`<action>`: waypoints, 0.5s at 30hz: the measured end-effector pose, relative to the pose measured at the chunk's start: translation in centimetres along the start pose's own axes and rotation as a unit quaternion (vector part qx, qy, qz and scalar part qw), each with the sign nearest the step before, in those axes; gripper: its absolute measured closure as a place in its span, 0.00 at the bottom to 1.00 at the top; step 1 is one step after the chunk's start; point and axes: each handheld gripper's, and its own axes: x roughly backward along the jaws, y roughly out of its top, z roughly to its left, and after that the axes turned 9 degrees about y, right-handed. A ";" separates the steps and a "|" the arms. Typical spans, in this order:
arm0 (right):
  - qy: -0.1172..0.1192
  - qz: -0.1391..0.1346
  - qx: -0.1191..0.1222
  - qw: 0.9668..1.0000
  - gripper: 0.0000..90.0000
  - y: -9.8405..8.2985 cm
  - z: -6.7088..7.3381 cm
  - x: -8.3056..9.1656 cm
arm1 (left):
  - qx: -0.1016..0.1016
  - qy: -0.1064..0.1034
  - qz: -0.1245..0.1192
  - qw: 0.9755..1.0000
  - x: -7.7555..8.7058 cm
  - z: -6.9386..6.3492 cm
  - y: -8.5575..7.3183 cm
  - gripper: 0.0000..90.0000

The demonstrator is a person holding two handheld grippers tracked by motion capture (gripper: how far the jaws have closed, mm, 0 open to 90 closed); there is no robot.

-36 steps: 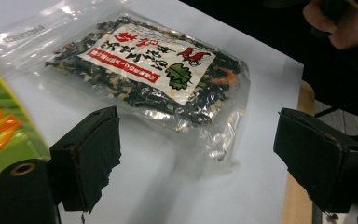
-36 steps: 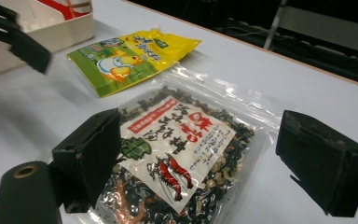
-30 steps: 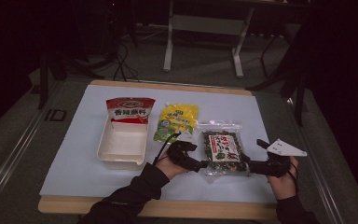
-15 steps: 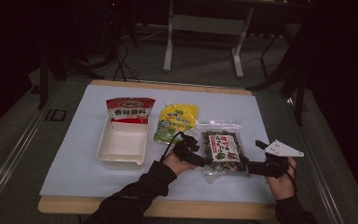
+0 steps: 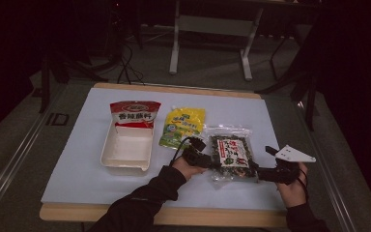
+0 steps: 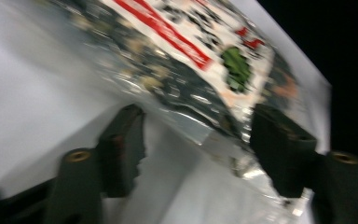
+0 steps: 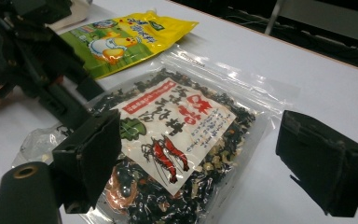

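Seaweed packet (image 5: 229, 153) lay flat; left tool (image 5: 211, 161) half-closed around its near-left edge, right tool (image 5: 258, 175) gaped beside it. Advise pinching the seal only.

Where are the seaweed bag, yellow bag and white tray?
seaweed bag (image 5: 229, 153), high view, on its printed label.
yellow bag (image 7: 121, 39), right gripper view, on the green cartoon panel.
white tray (image 5: 127, 147), high view, on its bare inner floor.

Your clear plastic bag of dark dried seaweed with a red-and-white label (image 5: 229, 155) lies flat on the white table mat (image 5: 77, 164).
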 end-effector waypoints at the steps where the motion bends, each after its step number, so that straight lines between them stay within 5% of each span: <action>1: 0.001 0.001 -0.001 1.000 0.15 0.0 -0.1 0.0 | -0.010 0.004 0.002 1.000 0.0 -0.2 0.0 0.48; 4: 0.002 0.003 -0.005 1.000 0.15 -0.1 -0.3 0.0 | -0.012 0.002 0.003 1.000 -0.1 -0.4 0.1 0.60; 12: 0.007 -0.009 -0.007 1.000 0.16 -0.1 -0.5 0.2 | -0.030 -0.001 -0.008 1.000 0.2 -1.2 0.3 0.74; 15: 0.000 0.008 -0.002 1.000 0.15 -0.2 -1.1 -0.1 | -0.058 -0.003 -0.013 0.998 0.4 -2.1 0.4 0.78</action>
